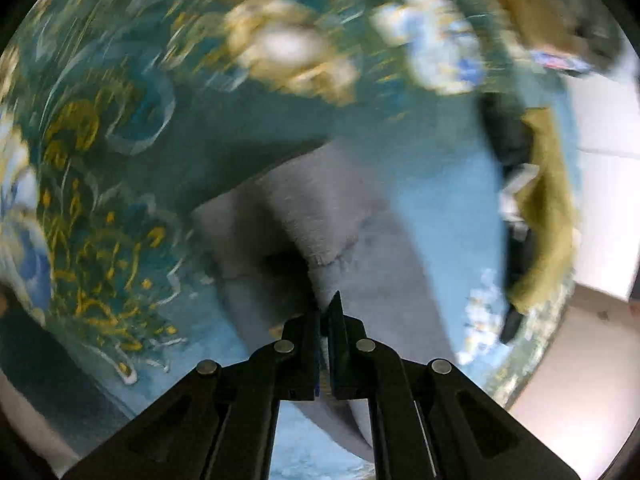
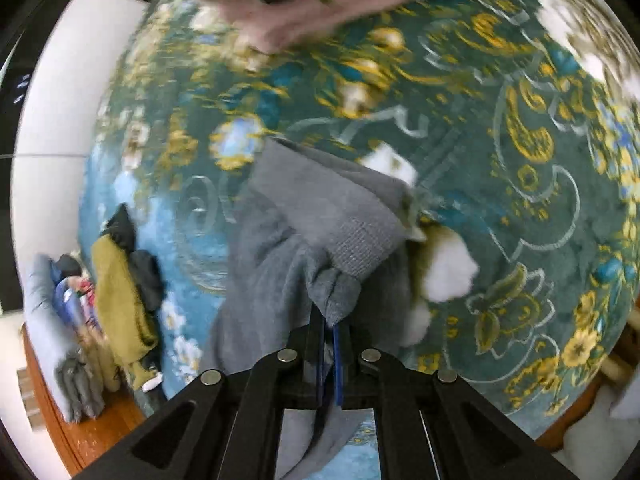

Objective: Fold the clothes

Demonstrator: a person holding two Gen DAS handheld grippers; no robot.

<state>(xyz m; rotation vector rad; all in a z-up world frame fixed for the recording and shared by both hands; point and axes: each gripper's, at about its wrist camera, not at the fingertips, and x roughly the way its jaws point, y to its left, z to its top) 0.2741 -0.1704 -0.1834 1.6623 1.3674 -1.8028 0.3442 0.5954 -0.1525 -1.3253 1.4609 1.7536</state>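
The left gripper [image 1: 329,312] pinches the gray sweater [image 1: 320,216]. The right gripper [image 2: 329,322] pinches a bunched bit of it too. The sweater hangs between both, just ahead of their fingers, over the green flowered carpet [image 2: 500,200]. Its long side runs away toward the carpet's middle. A clothes pile [image 2: 120,280] sits at the carpet's edge.

My left gripper [image 1: 328,312] and right gripper [image 2: 329,322] are matt black plastic with dull metal pivot pins. The grey garment [image 2: 304,232] is soft, fuzzy knit cloth, ribbed at one band. The rug [image 2: 500,184] looks like short, matt pile, though blur makes that uncertain.
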